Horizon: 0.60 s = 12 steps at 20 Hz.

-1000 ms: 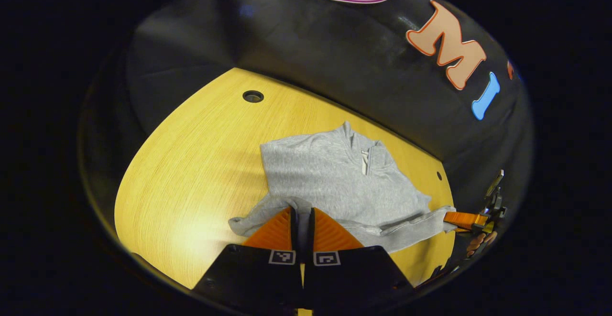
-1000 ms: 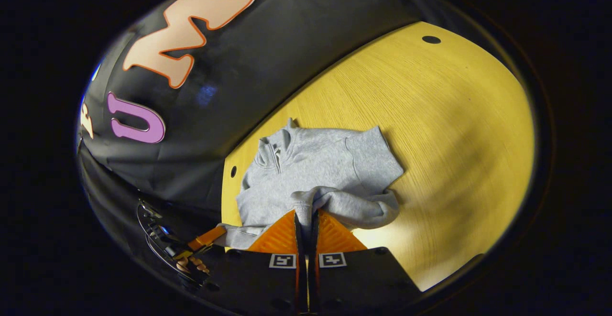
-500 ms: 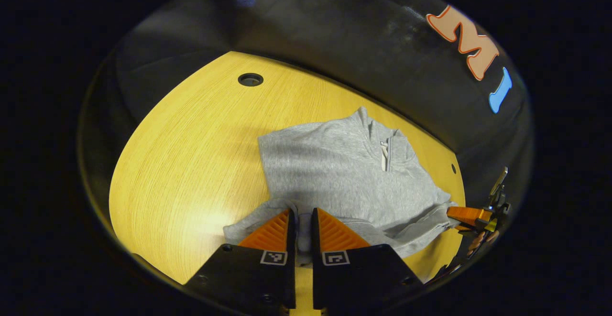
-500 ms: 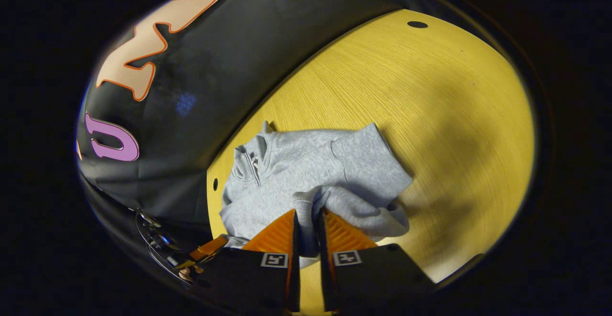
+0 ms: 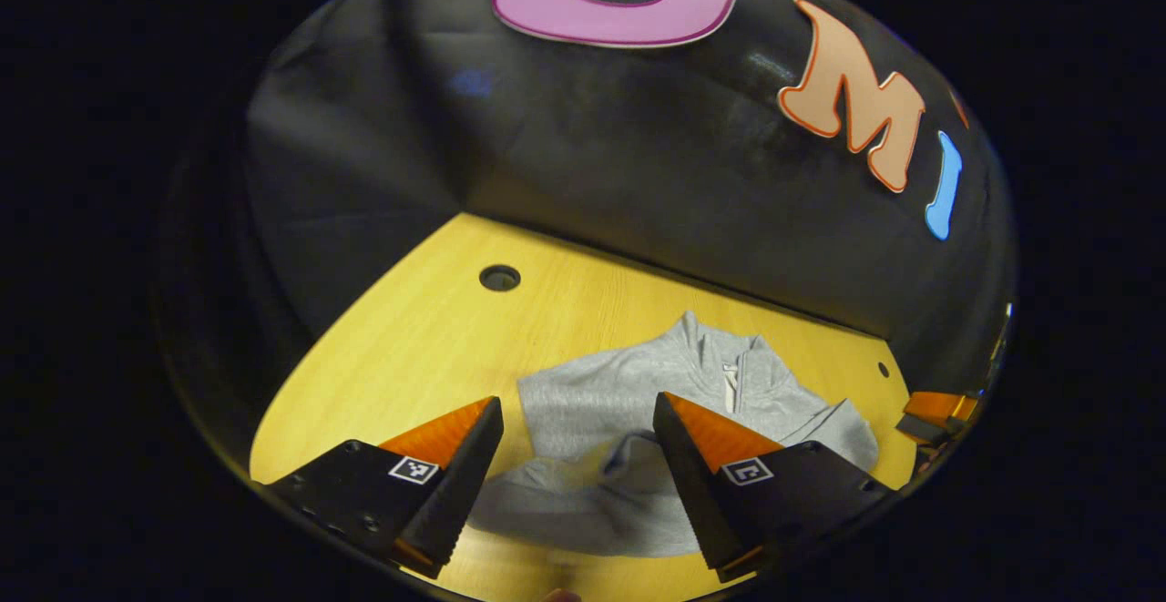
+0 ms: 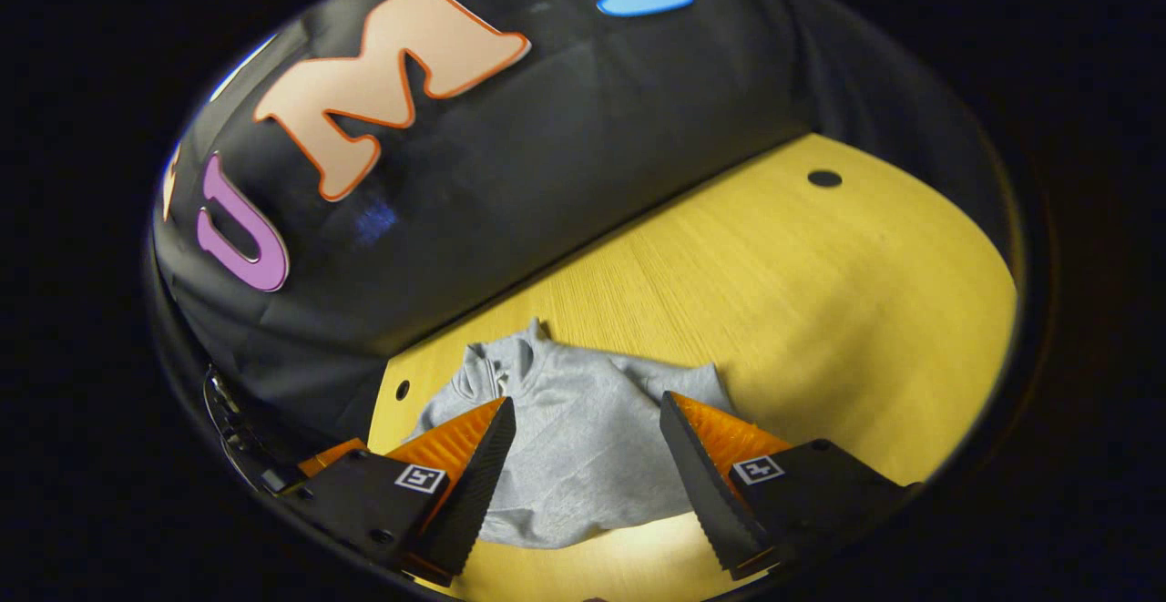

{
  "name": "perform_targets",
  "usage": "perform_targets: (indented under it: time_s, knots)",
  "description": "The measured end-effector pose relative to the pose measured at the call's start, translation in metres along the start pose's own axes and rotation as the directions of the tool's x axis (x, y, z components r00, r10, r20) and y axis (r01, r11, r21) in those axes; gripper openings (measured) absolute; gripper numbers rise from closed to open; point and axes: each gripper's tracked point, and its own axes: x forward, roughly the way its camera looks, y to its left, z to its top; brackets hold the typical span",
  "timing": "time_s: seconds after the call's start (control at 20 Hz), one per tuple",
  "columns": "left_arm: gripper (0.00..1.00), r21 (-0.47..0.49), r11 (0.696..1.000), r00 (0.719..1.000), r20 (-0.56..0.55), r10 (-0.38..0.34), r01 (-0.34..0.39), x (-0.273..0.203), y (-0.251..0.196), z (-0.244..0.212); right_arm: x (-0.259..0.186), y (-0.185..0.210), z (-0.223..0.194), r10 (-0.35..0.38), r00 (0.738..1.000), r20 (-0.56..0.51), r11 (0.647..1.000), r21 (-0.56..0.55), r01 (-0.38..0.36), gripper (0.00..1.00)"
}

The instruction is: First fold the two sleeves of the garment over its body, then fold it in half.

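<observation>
**One grey garment on the worktop, two grippers spread wide above it**

One garment (image 5: 629,429) lies on the yellow wooden worktop (image 5: 428,347), close to the booth's black wall. It is a light grey pullover with a standing collar and one short zip (image 5: 730,388) at the neck. In the left gripper view, one sleeve lies across the lower body, its cuff opening facing up near the middle of the cloth. The collar end points toward the wall; the near edge of the cloth faces the cameras. In the right gripper view the same garment (image 6: 574,438) shows as a compact grey shape, collar at the far left, with a bunched ridge of cloth along its far right edge.

The left gripper (image 5: 577,406) hangs above the near part of the garment, its two fingers wide apart and holding nothing. The right gripper (image 6: 587,404) stands likewise, two fingers spread, cloth visible in the gap between them, and neither finger is seen pressing on the fabric. At the right edge of the left gripper view, part of the other gripper (image 5: 938,406) shows beyond the garment.

The worktop has two holes in the left gripper view: one large round hole (image 5: 499,278) at the far left and one small hole (image 5: 882,370) at the far right.
</observation>
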Motion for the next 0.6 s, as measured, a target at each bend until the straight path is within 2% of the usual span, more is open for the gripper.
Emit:
perform_targets:
  time_s: [0.15,0.25,0.4,0.45,0.5,0.55,0.6]
  knots:
    - [0.96,0.061,0.997,0.994,0.099,0.042,-0.048,-0.025,-0.012,0.024,-0.030,0.001,0.013,0.023,0.996,0.083,0.993,-0.113,-0.013,0.98]
    - [0.96,0.090,0.992,0.983,0.171,0.071,-0.087,-0.047,-0.020,0.036,-0.057,-0.003,0.022,0.040,0.990,0.135,0.977,-0.211,-0.011,0.98]
    - [0.96,0.102,0.985,0.965,0.237,0.110,-0.137,-0.088,-0.030,0.038,-0.098,-0.005,0.038,0.084,0.965,0.249,0.943,-0.334,0.005,0.94]
    - [0.95,0.110,0.980,0.955,0.269,0.129,-0.164,-0.103,-0.031,0.038,-0.110,-0.004,0.041,0.111,0.954,0.279,0.930,-0.366,-0.001,0.98]
    - [0.95,0.125,0.973,0.940,0.305,0.149,-0.195,-0.119,-0.031,0.040,-0.120,-0.001,0.040,0.139,0.945,0.296,0.916,-0.400,-0.009,0.98]
    - [0.95,0.145,0.964,0.926,0.341,0.164,-0.224,-0.134,-0.031,0.041,-0.130,0.000,0.038,0.159,0.939,0.305,0.902,-0.432,-0.013,0.94]
    - [0.95,0.171,0.959,0.917,0.368,0.152,-0.227,-0.148,-0.037,0.042,-0.140,0.001,0.035,0.176,0.935,0.307,0.888,-0.459,-0.016,0.98]
